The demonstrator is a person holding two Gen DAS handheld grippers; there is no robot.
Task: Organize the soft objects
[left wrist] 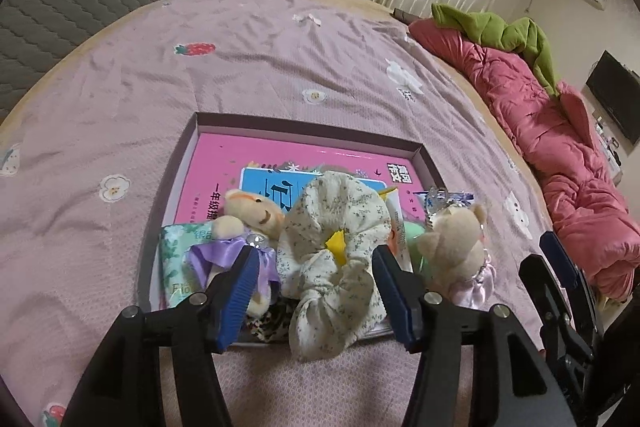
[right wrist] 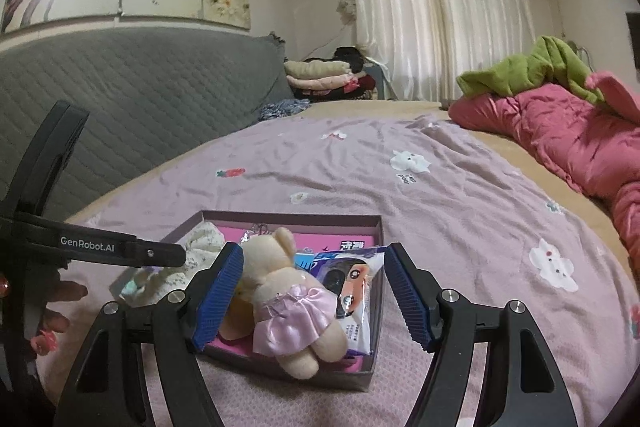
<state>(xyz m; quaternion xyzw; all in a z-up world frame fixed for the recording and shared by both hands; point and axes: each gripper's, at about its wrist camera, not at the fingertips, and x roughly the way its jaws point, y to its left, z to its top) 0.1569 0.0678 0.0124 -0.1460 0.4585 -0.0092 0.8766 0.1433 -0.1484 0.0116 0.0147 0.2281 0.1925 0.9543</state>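
Your left tool (left wrist: 316, 291) stood wide apart over the near edge of the shallow box (left wrist: 312, 126), its blue pads flanking the floral scrunchie (left wrist: 336, 247) without pressing on it; the scrunchie lay loose in the box, draped toward the near rim and slightly over it. Your right tool (right wrist: 314, 293) was likewise spread wide and held nothing: the bear in the pink skirt (right wrist: 286, 297) lay between its pads but free of them, head toward the far wall of the box, feet hanging at the near rim, so its long axis ran roughly along the line your tool pointed. That bear sat at the right end of the box, nearer your right hand; the bear with the purple bow (left wrist: 244, 223) and the tissue pack (left wrist: 174, 259) sat at the left end, nearer your left. Beyond the box the bed (left wrist: 280, 59) lay open, with the pink quilt (left wrist: 560, 147) far to the right.
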